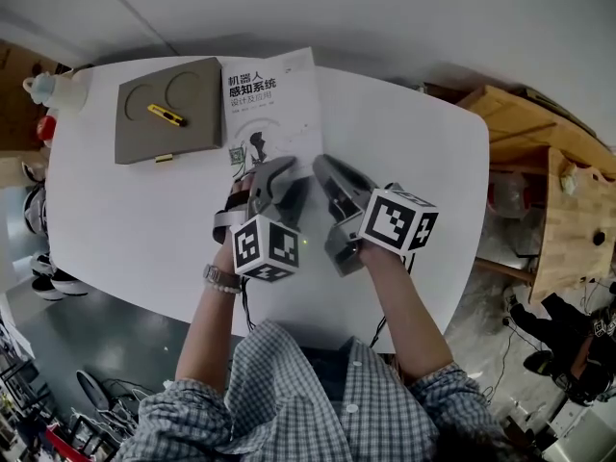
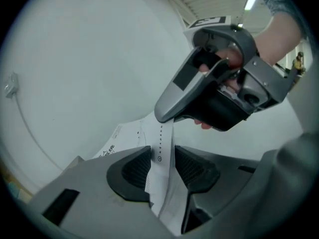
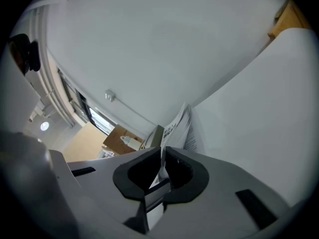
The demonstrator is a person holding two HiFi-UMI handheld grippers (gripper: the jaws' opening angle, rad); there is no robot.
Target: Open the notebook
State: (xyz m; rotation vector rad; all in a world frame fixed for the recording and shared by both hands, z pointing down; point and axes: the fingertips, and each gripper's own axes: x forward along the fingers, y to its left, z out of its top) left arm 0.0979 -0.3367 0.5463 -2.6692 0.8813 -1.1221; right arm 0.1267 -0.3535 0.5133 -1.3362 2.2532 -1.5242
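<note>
Notebook [image 1: 272,102]: lies on the white counter [image 1: 414,133], printed white cover up. Its near edge is right at the tips of both grippers.
Notebook edge: in the right gripper view the leaves [image 3: 185,128] fan apart just beyond the jaws, so that edge is lifted off the counter.
Right gripper [image 3: 162,164]: jaws closed to a narrow slit and pinching a thin sheet of the notebook. It comes at the near edge from the right.
Left gripper [image 2: 162,164]: jaws wide apart, with a white page [image 2: 160,148] standing upright in the gap. The page lies against one pad and stays clear of the other, so nothing is clamped.
Grippers together: side by side and close, with the right gripper's grey nose just above the page in the left gripper view.
Grey tray [image 1: 144,135]: just left of the notebook, holding a yellow cutter [image 1: 166,115].
Bottle [image 1: 46,87]: at the far left corner of the counter, well apart from the grippers.
</note>
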